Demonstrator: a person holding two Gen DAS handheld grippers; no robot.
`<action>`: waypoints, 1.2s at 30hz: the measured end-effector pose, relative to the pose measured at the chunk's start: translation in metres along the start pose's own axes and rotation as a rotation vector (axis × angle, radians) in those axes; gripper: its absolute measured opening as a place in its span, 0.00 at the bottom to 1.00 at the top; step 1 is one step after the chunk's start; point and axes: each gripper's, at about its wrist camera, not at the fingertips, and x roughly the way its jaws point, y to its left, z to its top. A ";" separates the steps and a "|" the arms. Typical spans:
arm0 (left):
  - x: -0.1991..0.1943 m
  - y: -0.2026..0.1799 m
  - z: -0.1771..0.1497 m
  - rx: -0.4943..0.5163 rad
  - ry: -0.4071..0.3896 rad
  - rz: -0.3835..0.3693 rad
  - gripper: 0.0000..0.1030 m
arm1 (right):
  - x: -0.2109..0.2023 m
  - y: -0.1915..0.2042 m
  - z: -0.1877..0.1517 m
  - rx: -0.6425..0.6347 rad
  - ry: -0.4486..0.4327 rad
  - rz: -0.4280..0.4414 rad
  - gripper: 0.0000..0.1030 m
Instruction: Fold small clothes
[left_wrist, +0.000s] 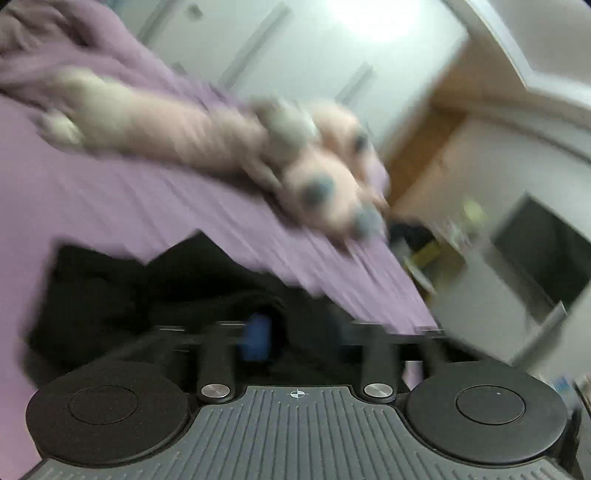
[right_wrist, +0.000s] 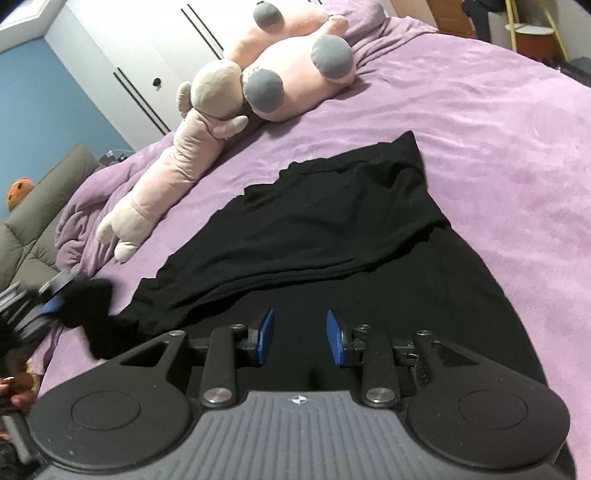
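A black garment (right_wrist: 332, 236) lies partly folded on the purple bed cover (right_wrist: 498, 147). My right gripper (right_wrist: 300, 341) is open, its blue pads (right_wrist: 266, 336) just above the garment's near part, holding nothing. In the right wrist view my left gripper (right_wrist: 55, 306) is at the far left, with a bunched corner of the black cloth (right_wrist: 90, 306) at its blue pad. The left wrist view is blurred by motion: black cloth (left_wrist: 166, 295) wraps around the left gripper (left_wrist: 273, 332), and one blue pad (left_wrist: 255, 339) shows. The jaws seem shut on the cloth.
A long pink plush toy (right_wrist: 184, 147) with grey feet (right_wrist: 332, 57) lies across the far side of the bed, also blurred in the left wrist view (left_wrist: 221, 136). White wardrobe doors (right_wrist: 129, 55) stand behind. A grey sofa (right_wrist: 44, 206) sits to the left.
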 end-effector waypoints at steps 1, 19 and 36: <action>0.015 -0.007 -0.014 -0.030 0.042 0.018 0.74 | -0.001 -0.001 0.003 -0.007 0.005 0.003 0.31; -0.055 0.088 -0.045 -0.159 -0.017 0.581 0.85 | 0.133 0.156 -0.004 -0.520 0.117 0.021 0.53; -0.002 0.051 -0.047 -0.043 0.019 0.469 0.85 | 0.071 0.002 0.062 0.019 -0.146 -0.117 0.09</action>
